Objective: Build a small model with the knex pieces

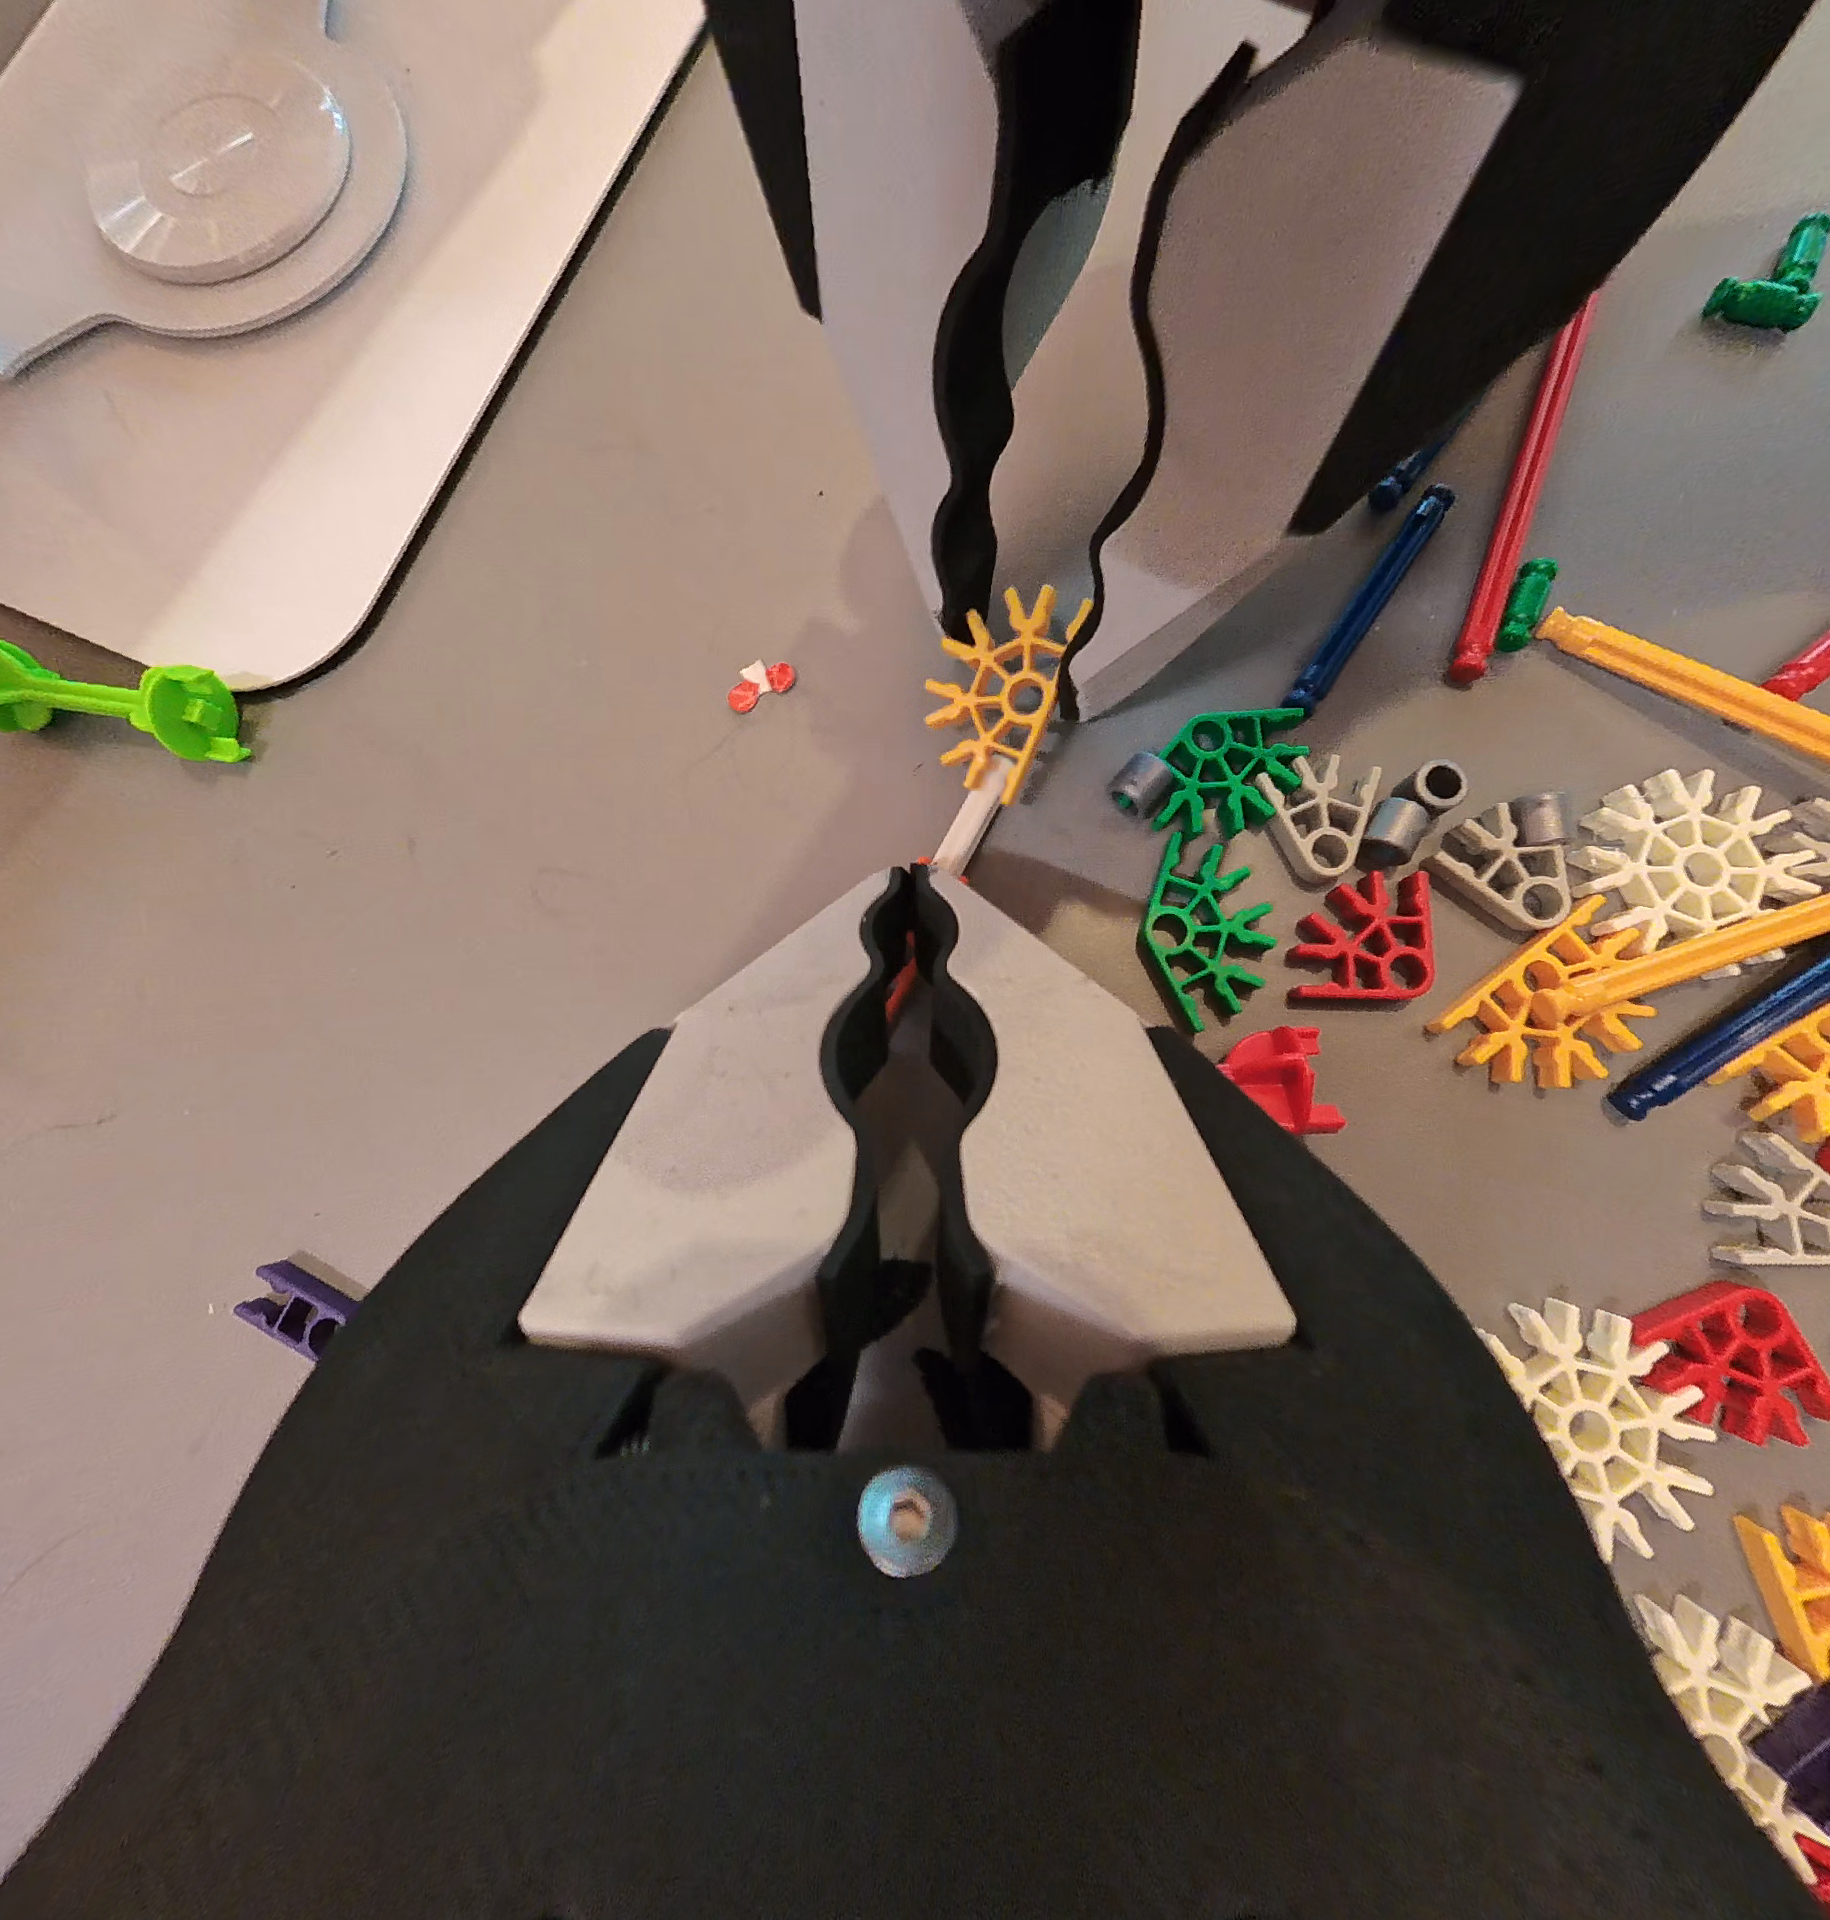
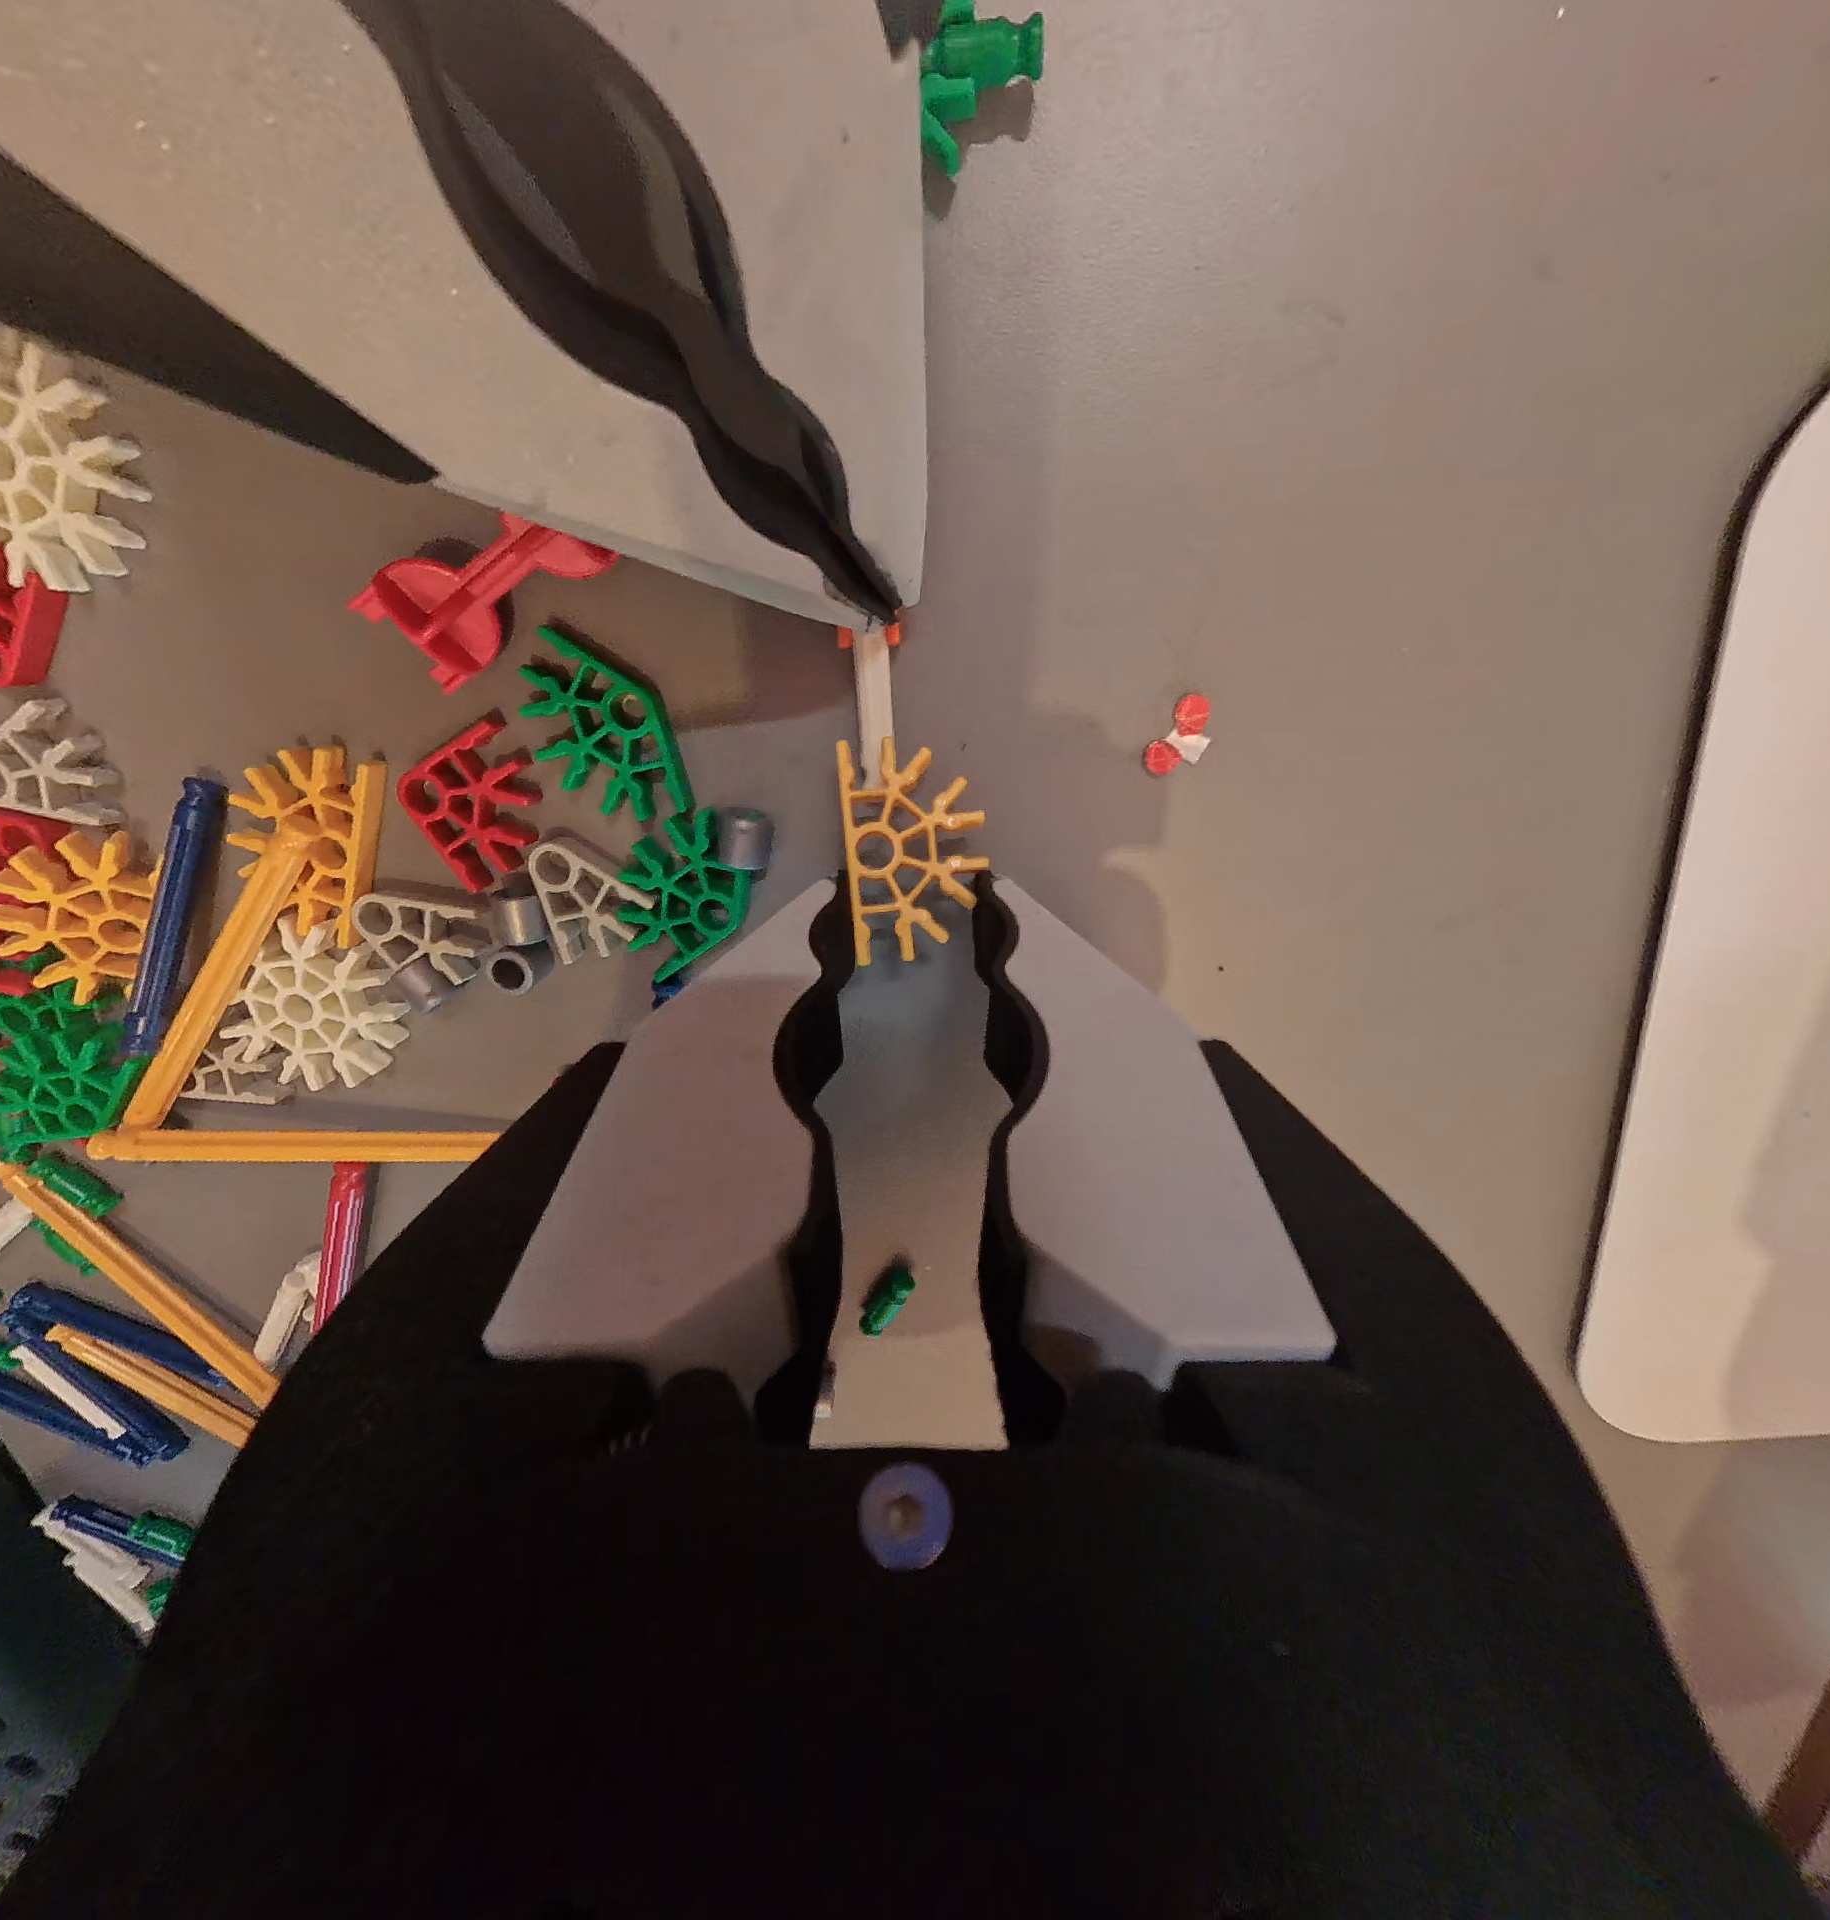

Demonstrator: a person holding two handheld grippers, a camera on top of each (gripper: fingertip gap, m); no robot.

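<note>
Over the grey table (image 1: 537, 935), the left tool (image 1: 916, 883) is clamped on a small orange piece (image 1: 898, 982) that carries a short white rod (image 1: 968, 826). The far end of this rod sits in a yellow half-round connector (image 1: 1004, 691). The right tool (image 2: 911, 899) has its fingers somewhat apart on both sides of the connector; I cannot tell if they press it. Beside them lies a heap of coloured connectors and rods (image 1: 1576, 935). A light green piece (image 1: 100, 701) rests near a white board (image 1: 298, 416).
</note>
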